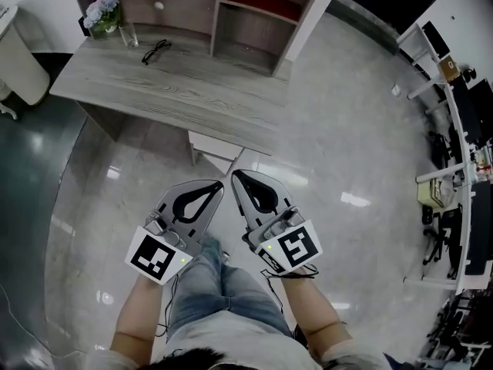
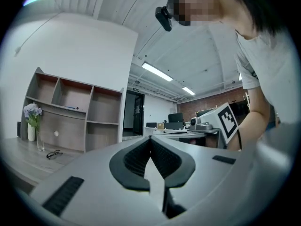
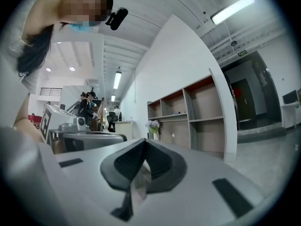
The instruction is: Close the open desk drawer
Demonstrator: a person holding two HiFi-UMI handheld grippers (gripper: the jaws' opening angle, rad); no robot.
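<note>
In the head view the open drawer (image 1: 213, 144) juts out, pale, from under the front edge of the grey wood desk (image 1: 154, 91). My left gripper (image 1: 220, 185) and right gripper (image 1: 234, 174) are held side by side just in front of the drawer, a little short of it, with their tips close together. Both are shut with nothing in them. In the left gripper view the left gripper (image 2: 150, 138) has its dark pads pressed together. The right gripper (image 3: 143, 141) shows the same in its own view. The drawer is hidden in both gripper views.
On the desk lie black glasses (image 1: 156, 50), a drinking glass (image 1: 129, 34) and a vase of flowers (image 1: 102, 10), with shelf compartments (image 1: 231, 14) behind. A white rounded object (image 1: 19, 56) stands at the left. White racks (image 1: 454, 153) line the right side. The floor is glossy.
</note>
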